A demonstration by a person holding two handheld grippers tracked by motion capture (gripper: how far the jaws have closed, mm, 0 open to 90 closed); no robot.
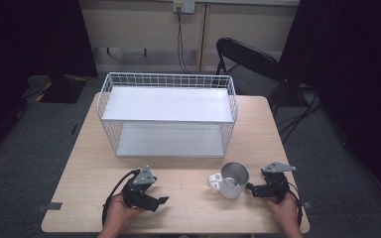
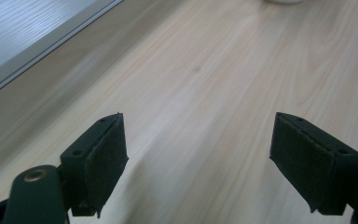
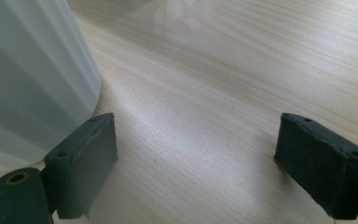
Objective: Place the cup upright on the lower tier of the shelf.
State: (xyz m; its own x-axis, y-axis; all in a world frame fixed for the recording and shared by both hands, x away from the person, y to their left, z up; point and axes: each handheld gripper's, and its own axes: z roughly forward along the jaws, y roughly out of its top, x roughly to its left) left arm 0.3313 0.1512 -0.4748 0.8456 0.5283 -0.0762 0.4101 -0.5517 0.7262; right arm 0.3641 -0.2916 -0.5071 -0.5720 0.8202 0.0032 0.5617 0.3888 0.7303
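A white mug (image 1: 231,180) with a shiny metal inside stands upright on the wooden table (image 1: 89,173), its handle toward the left. My right gripper (image 1: 252,188) rests just right of it, open, jaws pointing at the mug; in the right gripper view the mug's ribbed white wall (image 3: 28,79) rises beside the left jaw, outside the gap. The right gripper (image 3: 196,158) holds nothing. My left gripper (image 1: 161,201) lies on the table at the front left, open, jaws aimed right. Bare wood lies between the jaws of the left gripper (image 2: 196,158).
A white wire basket rack (image 1: 167,116) with two shelves stands at the table's middle back; the edge of its lower shelf (image 2: 32,42) is at the upper left of the left gripper view. A black folding chair (image 1: 250,62) stands behind the table.
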